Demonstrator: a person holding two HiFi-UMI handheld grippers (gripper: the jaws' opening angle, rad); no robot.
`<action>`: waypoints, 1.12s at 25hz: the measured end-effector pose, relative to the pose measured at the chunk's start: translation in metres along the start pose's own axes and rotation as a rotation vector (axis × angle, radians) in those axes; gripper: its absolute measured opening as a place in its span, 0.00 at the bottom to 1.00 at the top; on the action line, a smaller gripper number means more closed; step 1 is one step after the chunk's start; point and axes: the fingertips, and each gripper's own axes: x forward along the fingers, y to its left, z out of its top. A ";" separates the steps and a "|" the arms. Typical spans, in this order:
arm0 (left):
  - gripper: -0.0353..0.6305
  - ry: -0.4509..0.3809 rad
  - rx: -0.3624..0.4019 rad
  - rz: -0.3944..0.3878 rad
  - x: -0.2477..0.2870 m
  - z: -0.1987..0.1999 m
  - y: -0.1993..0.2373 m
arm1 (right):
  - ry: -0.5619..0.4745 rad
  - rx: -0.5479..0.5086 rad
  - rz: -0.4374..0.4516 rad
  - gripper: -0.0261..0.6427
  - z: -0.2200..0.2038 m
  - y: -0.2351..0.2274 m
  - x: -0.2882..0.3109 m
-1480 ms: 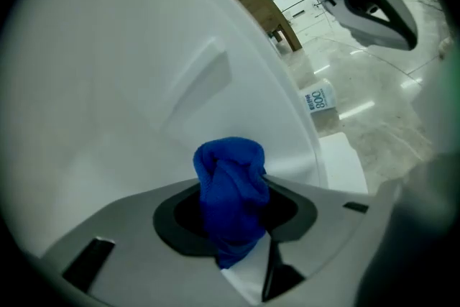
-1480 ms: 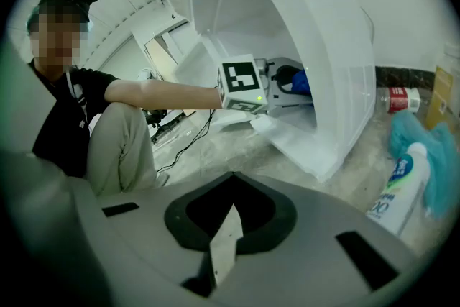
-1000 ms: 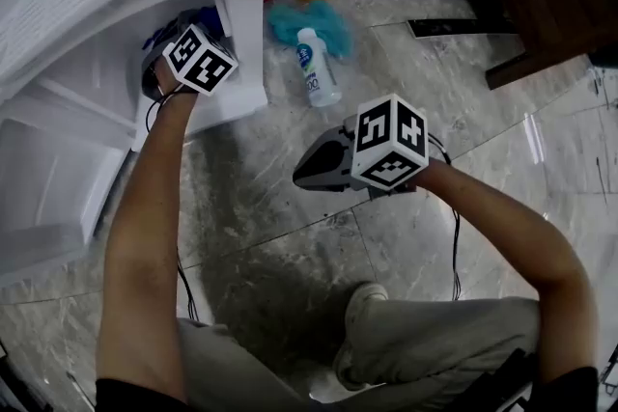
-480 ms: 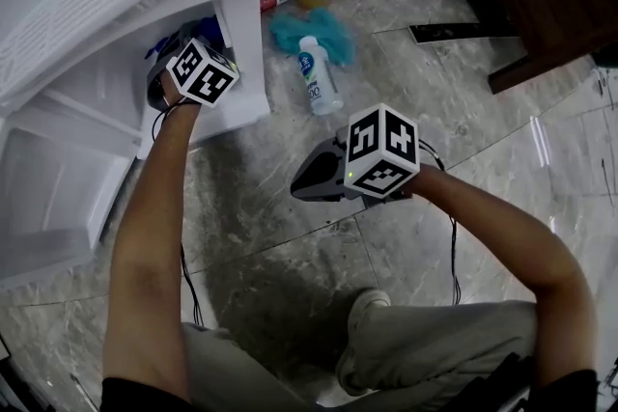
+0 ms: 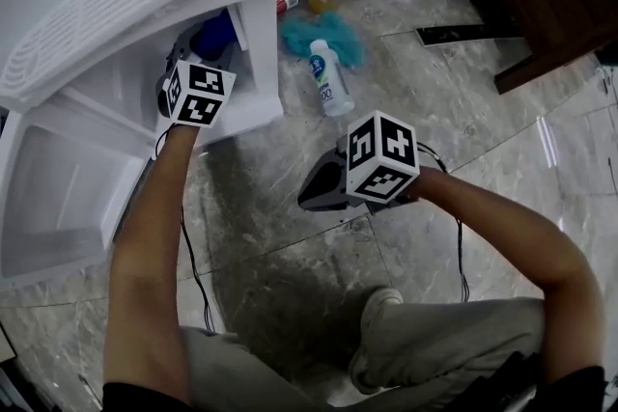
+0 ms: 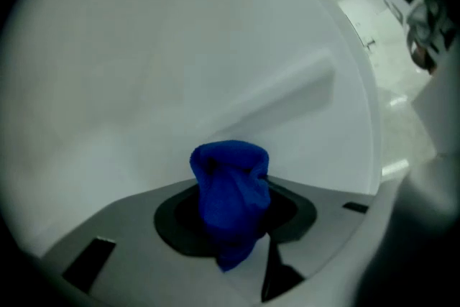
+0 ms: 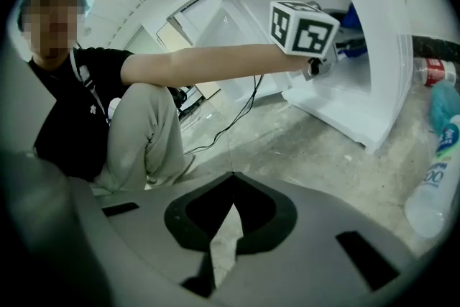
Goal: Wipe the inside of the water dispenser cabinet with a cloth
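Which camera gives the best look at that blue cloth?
The left gripper view: the blue cloth sits bunched, close up, between the jaws. The head view shows only a blue patch inside the cabinet; the right gripper view, a sliver.

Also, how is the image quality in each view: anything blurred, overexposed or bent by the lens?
Head view: fairly sharp, corners darkened, a glare streak on the marble floor. Left gripper view: soft focus, the blue cloth blurry, the white cabinet wall nearly featureless, round black vignette. Right gripper view: strong fisheye bending, the bottle stretched at the edge.
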 end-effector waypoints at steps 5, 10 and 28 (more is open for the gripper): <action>0.27 -0.198 -0.148 0.083 -0.040 0.056 0.029 | -0.009 0.019 -0.012 0.04 0.005 -0.006 -0.002; 0.27 -0.379 -0.275 0.176 -0.066 0.101 0.056 | 0.000 0.022 -0.014 0.04 0.006 -0.007 -0.001; 0.28 -0.429 -0.581 0.375 -0.052 0.138 0.116 | 0.017 0.044 -0.003 0.04 -0.010 -0.001 -0.001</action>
